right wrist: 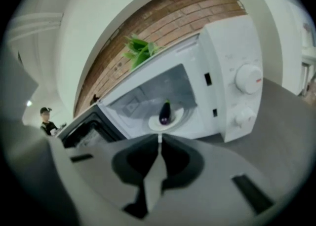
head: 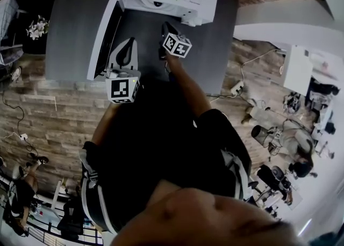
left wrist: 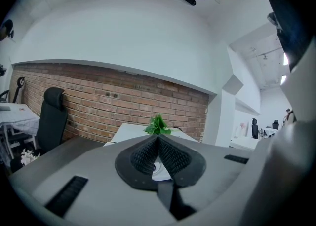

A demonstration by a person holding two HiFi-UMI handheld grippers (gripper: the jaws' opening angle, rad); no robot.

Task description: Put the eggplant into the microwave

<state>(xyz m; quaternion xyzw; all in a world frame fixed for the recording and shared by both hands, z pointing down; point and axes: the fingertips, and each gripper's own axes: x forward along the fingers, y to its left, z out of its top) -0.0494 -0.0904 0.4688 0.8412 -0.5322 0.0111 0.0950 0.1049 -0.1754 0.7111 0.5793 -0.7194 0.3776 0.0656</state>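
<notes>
Eggplant, small and dark purple (right wrist: 165,112), lies just past the right gripper (right wrist: 159,138), whose jaws are pressed together on nothing; the left gripper (left wrist: 158,138) is likewise closed and empty. It rests on the round white plate (right wrist: 178,119) inside the open white microwave oven (right wrist: 232,87), its long axis running front to back and its green stem end toward the rear wall. A leafy green plant (right wrist: 139,48) stands on top.

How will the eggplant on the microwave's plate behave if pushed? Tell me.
The eggplant is rounded and glossy, so it would probably roll or slide on the smooth white plate. It has a plump, even shape, so it is likely stiff. It looks small, so it is probably light.
</notes>
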